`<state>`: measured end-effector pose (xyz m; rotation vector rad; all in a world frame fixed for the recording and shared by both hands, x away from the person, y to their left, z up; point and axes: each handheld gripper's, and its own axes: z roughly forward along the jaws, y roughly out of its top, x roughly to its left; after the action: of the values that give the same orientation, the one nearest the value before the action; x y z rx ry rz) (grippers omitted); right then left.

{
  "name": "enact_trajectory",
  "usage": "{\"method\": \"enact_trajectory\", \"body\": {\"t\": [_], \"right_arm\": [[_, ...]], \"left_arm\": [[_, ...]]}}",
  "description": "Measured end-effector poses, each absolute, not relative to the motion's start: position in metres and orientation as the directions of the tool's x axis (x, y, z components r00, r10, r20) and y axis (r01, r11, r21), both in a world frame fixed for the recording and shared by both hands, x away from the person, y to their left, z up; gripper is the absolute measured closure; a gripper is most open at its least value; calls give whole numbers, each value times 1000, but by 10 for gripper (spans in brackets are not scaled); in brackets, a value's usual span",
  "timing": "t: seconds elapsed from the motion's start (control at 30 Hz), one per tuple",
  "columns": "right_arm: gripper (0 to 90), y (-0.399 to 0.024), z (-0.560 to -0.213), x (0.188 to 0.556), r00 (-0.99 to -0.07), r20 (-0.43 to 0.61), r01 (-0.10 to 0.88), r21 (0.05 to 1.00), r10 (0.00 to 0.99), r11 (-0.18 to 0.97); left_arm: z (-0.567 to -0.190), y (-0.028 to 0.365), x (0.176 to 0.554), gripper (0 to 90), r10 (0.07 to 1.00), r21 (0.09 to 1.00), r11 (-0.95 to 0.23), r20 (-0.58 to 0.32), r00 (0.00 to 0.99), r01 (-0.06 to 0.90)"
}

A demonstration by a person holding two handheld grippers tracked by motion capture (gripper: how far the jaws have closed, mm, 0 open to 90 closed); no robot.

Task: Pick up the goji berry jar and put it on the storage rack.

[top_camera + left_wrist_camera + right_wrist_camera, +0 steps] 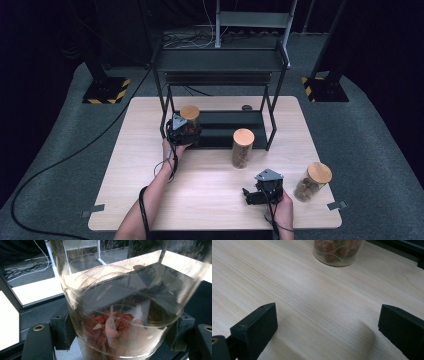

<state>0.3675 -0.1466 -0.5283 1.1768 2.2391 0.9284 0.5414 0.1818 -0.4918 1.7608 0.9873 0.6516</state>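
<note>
The left tool [183,129] pinches a glass jar [190,120] with a cork lid and red bits inside. The jar is at the left end of the black shelf [225,129], near the far edge of the tabletop [150,175]. The right tool [255,194] sits low near the front edge with its jaws spread wide and nothing between them. A second jar [242,148] stands in the middle, and a third jar [312,182] stands by the right edge.
</note>
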Motion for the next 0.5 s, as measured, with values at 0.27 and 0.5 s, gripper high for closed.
{"method": "enact_trajectory", "body": {"t": [0.27,0.5], "right_arm": [[15,-147,-528,367,-539,-76,540,734,839,413],[15,-147,-528,367,-539,-77,539,734,839,413]], "left_arm": [[-491,180,544,248,854,923,-195,-7,520,332],[-490,179,544,248,858,921,-194,-9,514,339]]}}
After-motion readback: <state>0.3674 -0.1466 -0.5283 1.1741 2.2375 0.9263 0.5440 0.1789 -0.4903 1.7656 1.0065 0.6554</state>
